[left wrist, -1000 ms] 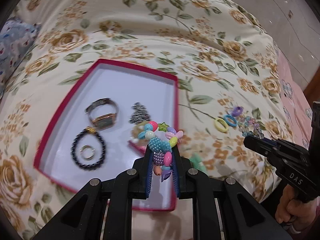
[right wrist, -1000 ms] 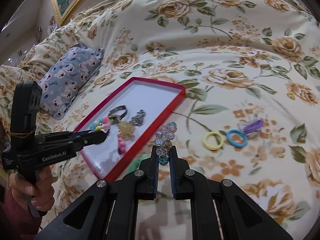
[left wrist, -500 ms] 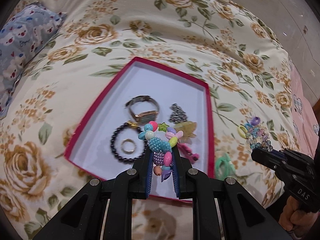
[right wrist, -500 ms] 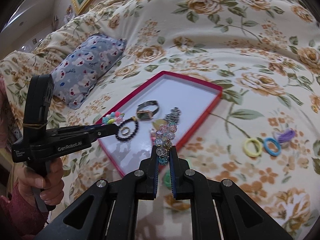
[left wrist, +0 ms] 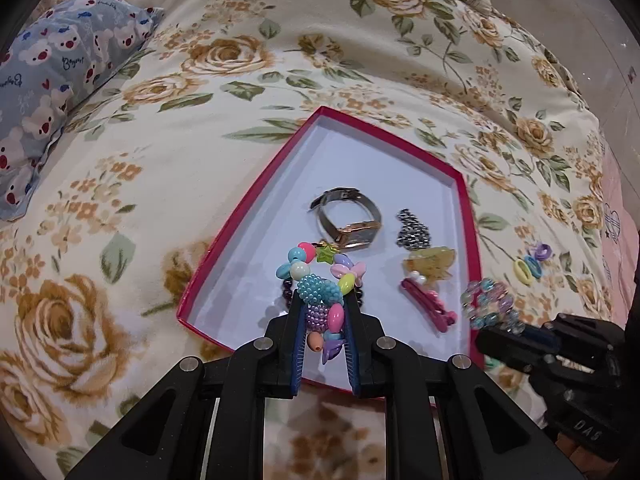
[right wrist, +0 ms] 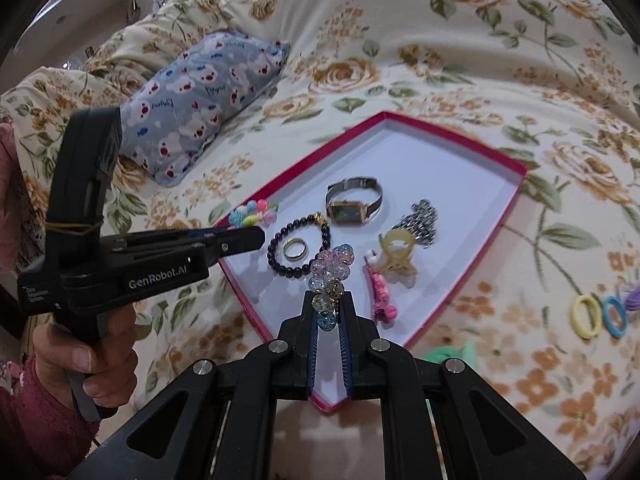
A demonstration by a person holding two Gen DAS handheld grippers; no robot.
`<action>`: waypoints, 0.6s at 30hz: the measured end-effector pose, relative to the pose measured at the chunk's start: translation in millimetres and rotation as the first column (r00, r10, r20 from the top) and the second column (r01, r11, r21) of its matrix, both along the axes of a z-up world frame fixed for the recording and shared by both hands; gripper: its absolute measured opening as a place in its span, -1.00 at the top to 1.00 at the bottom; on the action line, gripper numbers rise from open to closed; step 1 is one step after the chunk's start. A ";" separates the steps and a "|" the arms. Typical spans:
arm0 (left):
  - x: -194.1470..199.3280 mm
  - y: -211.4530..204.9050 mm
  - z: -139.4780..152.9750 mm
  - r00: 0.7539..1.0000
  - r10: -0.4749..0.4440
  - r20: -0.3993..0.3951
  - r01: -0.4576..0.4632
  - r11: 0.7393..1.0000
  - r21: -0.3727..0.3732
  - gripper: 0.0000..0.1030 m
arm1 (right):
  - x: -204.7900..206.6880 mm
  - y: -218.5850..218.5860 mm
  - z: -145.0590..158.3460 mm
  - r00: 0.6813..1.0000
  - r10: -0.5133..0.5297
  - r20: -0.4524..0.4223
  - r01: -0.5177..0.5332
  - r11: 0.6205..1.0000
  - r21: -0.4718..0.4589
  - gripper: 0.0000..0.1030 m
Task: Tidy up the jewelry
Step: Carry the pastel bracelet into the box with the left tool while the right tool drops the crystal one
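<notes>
Tray: shallow red-rimmed box lid with white floor (left wrist: 256,204) (right wrist: 516,168), lying on the floral bedspread (left wrist: 224,80); long axis runs from 6 toward 12 in the left wrist view, far corner pointing to 12.
Contents, right wrist view: rectangular gold-cased watch on a steel mesh band (right wrist: 354,200) at centre; dark bead bracelet (right wrist: 298,246) at its 8 o'clock, encircling a plain gold ring (right wrist: 296,249); silver chain heap (right wrist: 420,220) at 3; yellow claw clip (right wrist: 396,254) and pink hair clips (right wrist: 380,296) at 5.
Outside the tray: yellow, blue and purple hair ties (right wrist: 600,314) on the bedspread at 3 o'clock of the tray; green item just beside the near rim, mostly hidden; blue bear-print pillow (right wrist: 200,96) at 10.
Left gripper (left wrist: 322,316): narrow gap, clamped on a multicoloured plastic bead bracelet (left wrist: 320,276), held above the tray's near half and hiding part of the dark bracelet.
Right gripper (right wrist: 328,312): narrow gap, pinching a pastel crackle-glass bead bracelet (right wrist: 330,276) over the tray's near-right portion, loop standing upward toward 12.
</notes>
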State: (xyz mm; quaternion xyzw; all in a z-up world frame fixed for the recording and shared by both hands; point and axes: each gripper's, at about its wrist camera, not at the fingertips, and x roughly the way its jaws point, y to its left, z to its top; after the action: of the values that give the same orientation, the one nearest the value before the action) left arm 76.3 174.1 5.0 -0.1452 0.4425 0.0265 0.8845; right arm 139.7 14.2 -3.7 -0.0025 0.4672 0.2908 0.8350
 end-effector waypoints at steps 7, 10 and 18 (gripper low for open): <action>15.2 6.4 -15.8 0.999 0.003 -0.036 -0.003 1.000 0.008 0.69 | 6.6 10.4 -20.5 0.999 0.016 -0.050 -0.018 1.000 -0.023 0.82; 21.1 7.3 -22.4 0.999 -0.001 -0.052 0.001 1.000 0.007 0.69 | 9.5 11.2 -25.9 0.998 0.015 -0.063 -0.017 0.999 -0.029 0.82; 29.2 5.6 -30.1 0.997 -0.010 -0.079 0.011 1.000 0.016 0.67 | 16.6 9.8 -37.2 0.995 -0.001 -0.099 -0.002 0.999 -0.032 0.81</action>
State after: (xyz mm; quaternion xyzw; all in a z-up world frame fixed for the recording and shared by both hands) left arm 105.5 179.7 -25.2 -0.1345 0.4774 0.0310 0.8677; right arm 156.3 24.0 -40.8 -0.0016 0.5124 0.2834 0.8107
